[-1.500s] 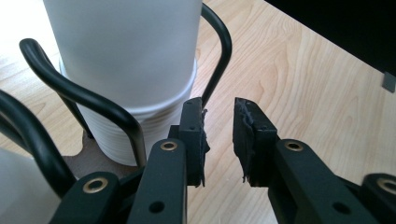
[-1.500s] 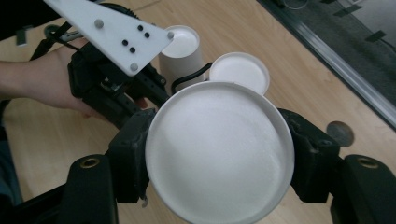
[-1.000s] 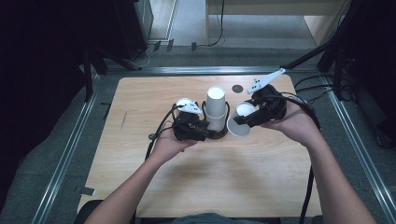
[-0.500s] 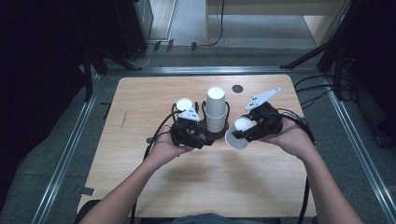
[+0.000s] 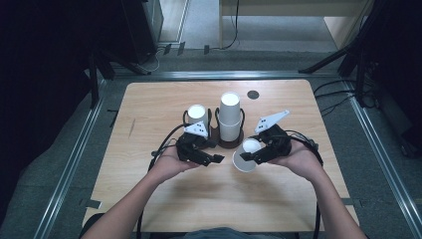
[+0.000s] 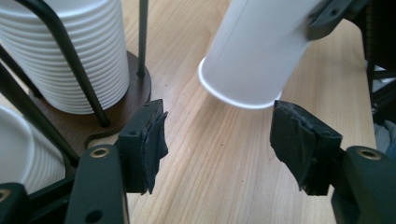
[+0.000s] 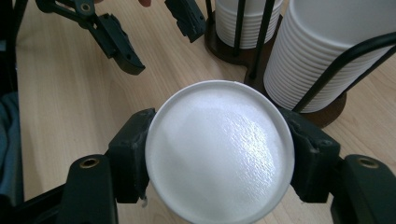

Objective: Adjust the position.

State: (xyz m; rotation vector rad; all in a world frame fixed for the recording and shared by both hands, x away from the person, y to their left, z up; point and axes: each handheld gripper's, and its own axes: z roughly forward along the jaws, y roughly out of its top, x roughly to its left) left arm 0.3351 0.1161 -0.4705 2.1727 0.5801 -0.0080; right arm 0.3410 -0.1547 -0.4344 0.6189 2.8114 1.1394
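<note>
My right gripper [image 5: 255, 151] is shut on a white paper cup [image 5: 245, 160]. It holds the cup tilted just above the table, with the mouth toward the left gripper. In the right gripper view the cup's base [image 7: 219, 154] faces the camera with a jaw on each side. My left gripper [image 5: 215, 152] is open a little to the cup's left, nothing between its jaws. In the left gripper view the cup [image 6: 254, 51] hangs just beyond the open jaws. A tall stack of white cups [image 5: 230, 117] and a shorter stack [image 5: 197, 114] stand in a dark wire holder [image 5: 219, 139].
The holder's brown base [image 6: 135, 88] and black wire rods [image 6: 142, 37] stand close to the left gripper's left jaw. A small dark disc [image 5: 253, 94] lies near the table's far edge. Bare wood [image 5: 219, 199] spreads toward the person. Cables trail from both grippers.
Both grippers have drawn back from the cup holder toward the person. The right one brought the cup along and tilted its mouth toward the left gripper.
</note>
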